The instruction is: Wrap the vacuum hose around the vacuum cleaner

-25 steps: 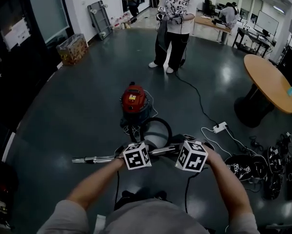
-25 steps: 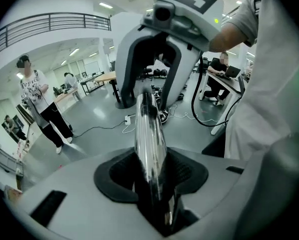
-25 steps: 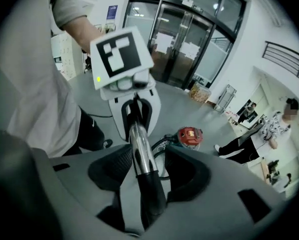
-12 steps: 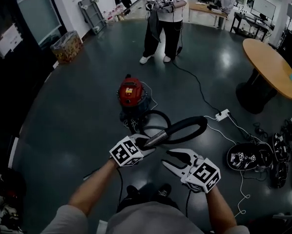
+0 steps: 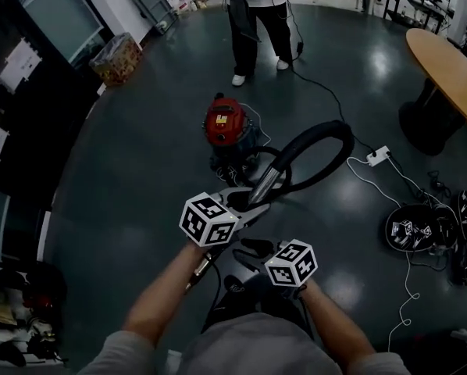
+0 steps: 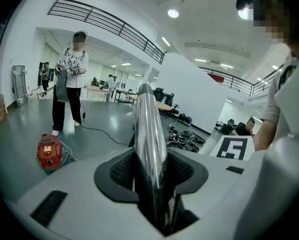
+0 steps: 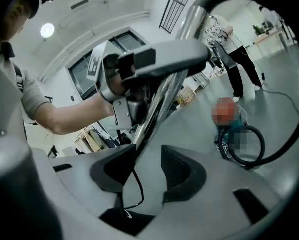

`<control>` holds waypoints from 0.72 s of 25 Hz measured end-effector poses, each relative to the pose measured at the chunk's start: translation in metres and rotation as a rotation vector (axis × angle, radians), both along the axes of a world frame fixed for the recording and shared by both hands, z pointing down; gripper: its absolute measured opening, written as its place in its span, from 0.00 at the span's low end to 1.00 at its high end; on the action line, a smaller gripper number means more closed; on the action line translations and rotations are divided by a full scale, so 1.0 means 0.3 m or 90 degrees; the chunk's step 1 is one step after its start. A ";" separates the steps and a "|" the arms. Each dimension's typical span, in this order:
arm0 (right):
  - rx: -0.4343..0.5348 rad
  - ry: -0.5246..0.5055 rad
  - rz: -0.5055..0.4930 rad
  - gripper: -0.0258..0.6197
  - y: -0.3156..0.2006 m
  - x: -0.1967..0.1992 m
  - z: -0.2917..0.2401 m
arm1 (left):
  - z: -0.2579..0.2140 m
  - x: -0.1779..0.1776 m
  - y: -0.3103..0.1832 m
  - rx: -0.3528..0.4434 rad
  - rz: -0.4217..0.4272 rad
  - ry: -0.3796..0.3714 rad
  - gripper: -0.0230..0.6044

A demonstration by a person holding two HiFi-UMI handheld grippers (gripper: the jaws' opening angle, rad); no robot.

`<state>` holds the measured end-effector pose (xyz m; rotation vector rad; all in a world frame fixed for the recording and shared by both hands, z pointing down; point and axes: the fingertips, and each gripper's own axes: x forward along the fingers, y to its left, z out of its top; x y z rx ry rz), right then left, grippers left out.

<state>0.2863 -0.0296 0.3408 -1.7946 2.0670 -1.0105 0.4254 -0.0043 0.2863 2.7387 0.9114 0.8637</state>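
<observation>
Now clamps the chrome wand (image 5: 263, 187) in the left tongs (image 5: 245, 212). Keeps the right tongs (image 5: 251, 248) just beneath, parted though lately closing, gripping nothing, only a thin cord (image 7: 135, 181) loose between. Aims the wand's length away toward the vacuum cleaner (image 5: 226, 123) on the floor (image 5: 124, 178), with the hose (image 5: 323, 143) arching rightward. Probably favours the left tongs as nearer.

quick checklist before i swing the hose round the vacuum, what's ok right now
1. Hold of left gripper on metal tube: ok, jaws clamped on it.
2. Hold of right gripper: not ok; its jaws have just been closing but stand apart, pressing nothing, with a thin black cable between them.
3. Shape of hose: ok, one smooth arc, no kink.
4. Stance of vacuum cleaner: ok, upright.
5. Hose joint at the vacuum cleaner: cannot tell.
6. Distance to person: ok, standing beyond it, apart.
</observation>
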 end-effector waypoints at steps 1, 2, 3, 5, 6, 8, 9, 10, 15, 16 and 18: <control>0.009 -0.013 -0.002 0.26 -0.011 -0.014 0.002 | -0.012 0.010 0.004 -0.008 -0.005 0.005 0.30; 0.018 -0.024 -0.002 0.28 -0.022 -0.024 0.002 | -0.023 0.019 0.006 -0.016 -0.011 0.010 0.30; 0.026 -0.033 0.002 0.31 -0.034 -0.030 0.001 | -0.032 0.027 0.006 -0.024 -0.018 0.013 0.30; 0.037 -0.051 0.014 0.34 -0.059 -0.032 -0.001 | -0.048 0.043 0.003 -0.045 -0.032 0.019 0.30; 0.042 -0.062 0.019 0.35 -0.069 -0.032 -0.003 | -0.053 0.050 0.003 -0.056 -0.040 0.023 0.30; 0.048 -0.087 0.034 0.35 -0.081 -0.028 0.001 | -0.057 0.064 0.008 -0.078 -0.057 0.031 0.30; 0.048 -0.098 0.046 0.35 -0.085 -0.021 0.009 | -0.057 0.071 0.014 -0.086 -0.065 0.036 0.30; 0.048 -0.109 0.061 0.35 -0.089 -0.011 0.020 | -0.057 0.078 0.020 -0.093 -0.073 0.040 0.30; 0.067 -0.131 0.151 0.35 -0.084 0.040 0.056 | -0.056 0.103 0.053 -0.119 -0.110 0.055 0.30; 0.068 -0.120 0.168 0.35 -0.078 0.052 0.059 | -0.055 0.110 0.054 -0.117 -0.115 0.059 0.30; 0.054 -0.079 0.189 0.35 -0.079 0.073 0.069 | -0.053 0.128 0.050 -0.123 -0.127 0.063 0.30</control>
